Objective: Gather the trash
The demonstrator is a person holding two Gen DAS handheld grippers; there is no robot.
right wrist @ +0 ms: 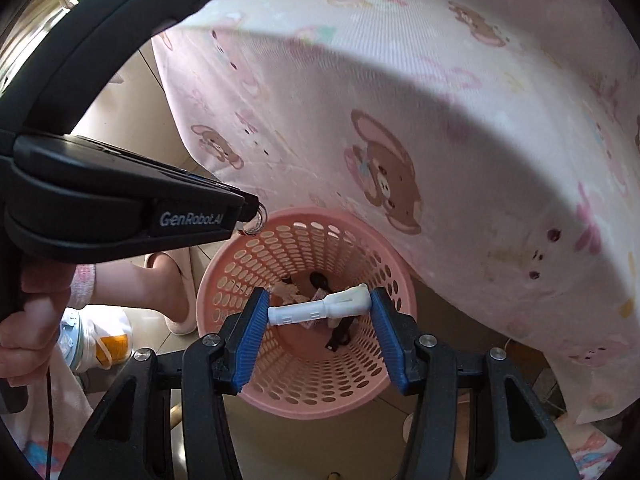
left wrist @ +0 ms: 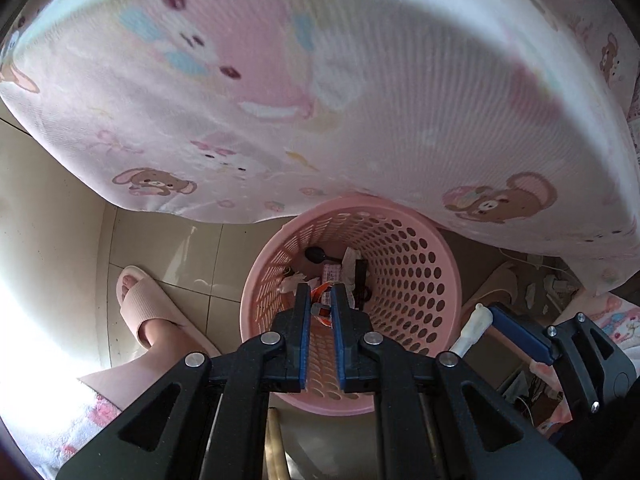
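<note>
Two hand-held grippers hung over the bin at once, and what a setup that was: the left hand-held gripper [left wrist: 321,298] had its blue pads nearly pressed together, pinching an orange-and-white wrapper [left wrist: 323,307] right above the mouth of the pink perforated basket [left wrist: 416,272]. It pointed straight down, so by my reading the scrap would fall cleanly inside when let go. The right hand-held gripper [right wrist: 318,306], jaws about half spread, clamped a white plastic tube [right wrist: 320,307] end to end, crosswise between its pads, also over the basket's opening and tilted steeply downward. Both pieces of trash looked poised for the drop, not yet in. Down in the basket lay earlier rubbish: crumpled paper and some dark bits. Beside it, on the tiled floor [left wrist: 176,240], stood the person's foot in a pink slipper [left wrist: 138,300], and a bed [left wrist: 320,80] in a pink bear-print sheet overhung the far rim.
</note>
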